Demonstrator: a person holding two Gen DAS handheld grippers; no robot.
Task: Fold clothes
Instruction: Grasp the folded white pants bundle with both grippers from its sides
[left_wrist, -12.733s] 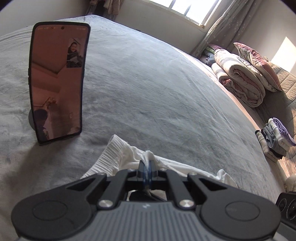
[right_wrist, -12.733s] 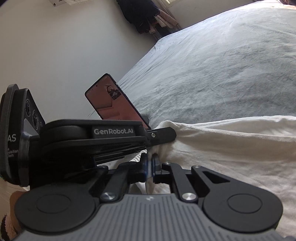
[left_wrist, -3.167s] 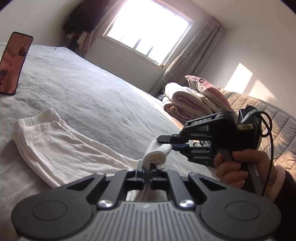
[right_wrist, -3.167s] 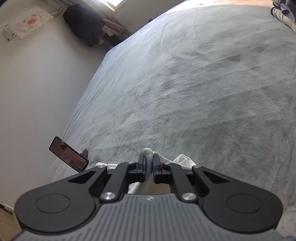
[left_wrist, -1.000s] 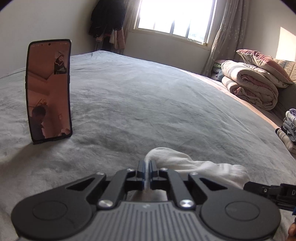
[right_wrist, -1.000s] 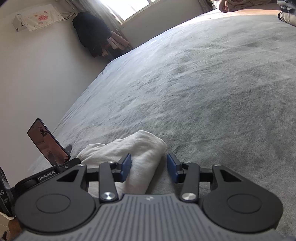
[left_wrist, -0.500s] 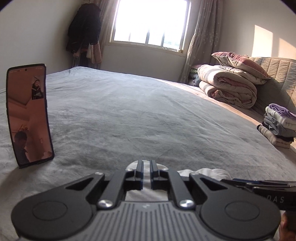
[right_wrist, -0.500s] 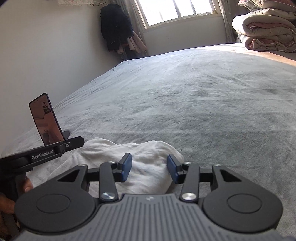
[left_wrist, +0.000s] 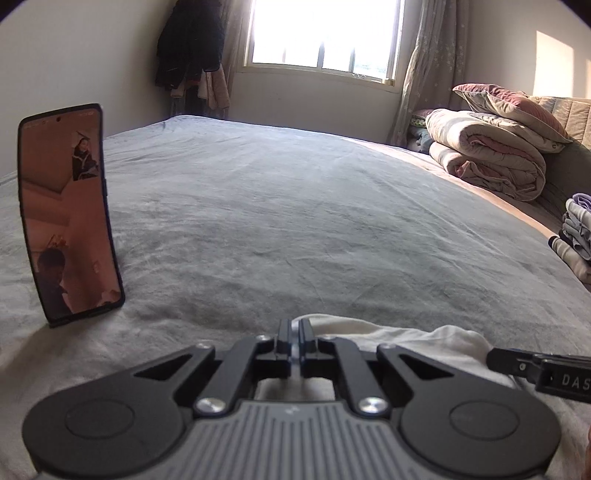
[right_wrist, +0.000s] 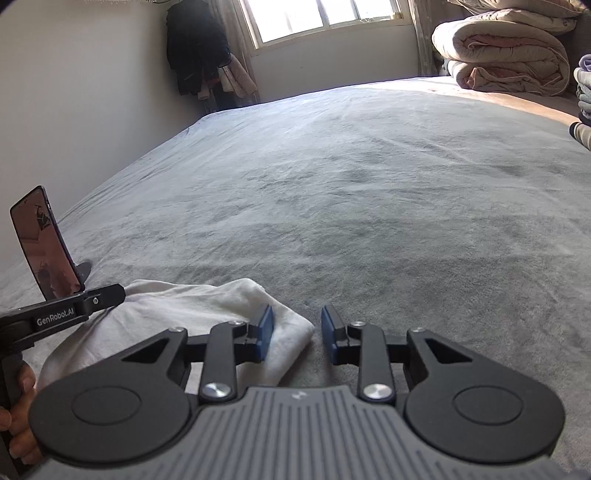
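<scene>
A white garment (left_wrist: 406, 338) lies folded in a low bundle on the grey bed (left_wrist: 295, 221), close in front of both grippers. My left gripper (left_wrist: 291, 334) is shut, with a thin edge of the white cloth pinched between its pads. In the right wrist view the same garment (right_wrist: 177, 310) lies left of centre. My right gripper (right_wrist: 297, 328) is open and holds nothing; its left pad rests against the bundle's right corner. The left gripper's finger (right_wrist: 74, 310) reaches over the cloth from the left.
A phone (left_wrist: 70, 221) stands upright on the bed at the left, also in the right wrist view (right_wrist: 44, 247). Rolled quilts and a pillow (left_wrist: 491, 155) lie at the far right, with a stack of folded clothes (left_wrist: 576, 232) beside them. Window and hanging coats behind.
The left gripper has closed fully on the cloth edge and swung a little left. The right gripper stays open and has shifted right, now at the bundle's corner.
</scene>
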